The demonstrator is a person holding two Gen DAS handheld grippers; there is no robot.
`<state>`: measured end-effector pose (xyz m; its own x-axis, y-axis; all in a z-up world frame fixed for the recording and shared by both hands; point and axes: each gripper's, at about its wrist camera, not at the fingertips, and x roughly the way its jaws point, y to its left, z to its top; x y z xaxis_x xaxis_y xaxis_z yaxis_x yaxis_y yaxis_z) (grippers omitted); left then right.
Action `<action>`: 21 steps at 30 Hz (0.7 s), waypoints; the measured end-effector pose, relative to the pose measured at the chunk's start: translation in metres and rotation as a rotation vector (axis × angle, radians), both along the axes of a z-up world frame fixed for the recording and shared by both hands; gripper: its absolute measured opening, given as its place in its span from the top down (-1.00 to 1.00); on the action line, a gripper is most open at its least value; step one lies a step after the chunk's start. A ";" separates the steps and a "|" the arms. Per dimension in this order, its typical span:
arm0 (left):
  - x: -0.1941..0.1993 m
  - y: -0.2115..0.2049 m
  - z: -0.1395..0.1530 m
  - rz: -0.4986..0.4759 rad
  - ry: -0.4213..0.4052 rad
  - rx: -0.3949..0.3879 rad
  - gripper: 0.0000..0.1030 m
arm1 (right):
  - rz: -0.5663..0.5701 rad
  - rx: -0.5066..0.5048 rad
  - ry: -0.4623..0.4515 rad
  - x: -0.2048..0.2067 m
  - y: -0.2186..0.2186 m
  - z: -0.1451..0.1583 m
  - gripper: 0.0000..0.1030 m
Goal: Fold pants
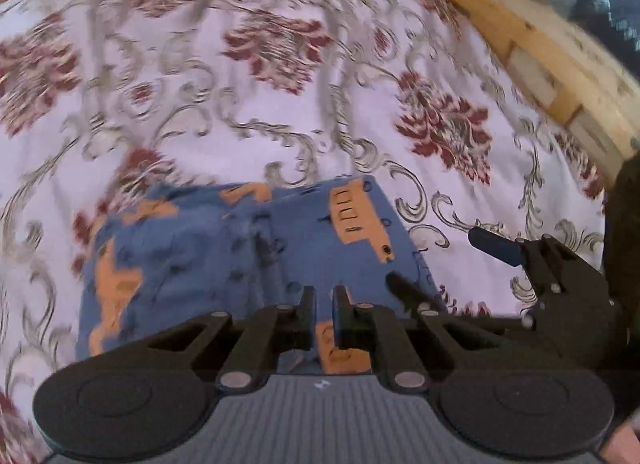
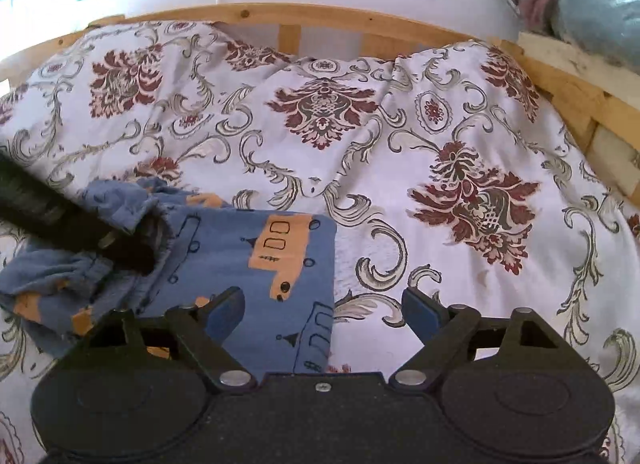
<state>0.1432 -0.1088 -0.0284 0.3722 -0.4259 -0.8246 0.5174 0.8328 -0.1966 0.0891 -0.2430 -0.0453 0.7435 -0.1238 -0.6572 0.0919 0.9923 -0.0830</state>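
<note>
In the left wrist view the left gripper (image 1: pixel 322 296) sits at 6 o'clock, low over the pants (image 1: pixel 224 260). Its two black fingers stand nearly together with only a thin slit between them; whether cloth is caught in that slit cannot be told, as the view is blurred. The pants — blue cloth printed with orange vehicles — lie folded into a rough block just ahead of the fingers, from 6 o'clock up to the middle of the view. At 3 o'clock the right gripper (image 1: pixel 520 252) shows from the side, its blue-padded finger lying over the bedspread (image 1: pixel 280 75) just beside the pants' right edge.

In the right wrist view the right gripper (image 2: pixel 324 312) has its jaws spread wide and holds nothing. Its left blue pad is over the pants (image 2: pixel 240 260), its right pad over bare bedspread, and the pants' right edge runs between them. The folded block lies at 7 to 8 o'clock, with a bunched, gathered part of the cloth at 9 o'clock. There the dark body of the left gripper (image 2: pixel 128 252) reaches in from the left edge, its tip down among the bunched cloth.

Farther off, the white bedspread (image 2: pixel 400 143) with maroon flowers and grey scrolls covers the bed up to a wooden frame (image 2: pixel 288 13) at 12 o'clock.
</note>
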 end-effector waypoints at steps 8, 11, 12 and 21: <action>-0.042 0.072 -0.012 0.171 -0.215 0.062 0.37 | 0.128 0.091 -0.016 0.004 0.020 -0.001 -0.61; -0.038 0.071 -0.028 0.170 -0.204 0.101 0.37 | 0.197 0.211 -0.007 0.012 0.027 0.004 -0.55; -0.039 0.070 -0.029 0.159 -0.204 0.086 0.37 | 0.216 0.260 0.000 0.017 0.027 0.006 -0.54; -0.048 0.049 -0.031 0.056 -0.312 0.089 -0.01 | 0.332 0.422 0.151 0.084 0.041 0.014 -0.53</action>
<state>0.0957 -0.0597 -0.0598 0.6333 -0.3288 -0.7006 0.4941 0.8685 0.0391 0.1733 -0.2018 -0.0317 0.5913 0.3980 -0.7014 -0.2139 0.9160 0.3394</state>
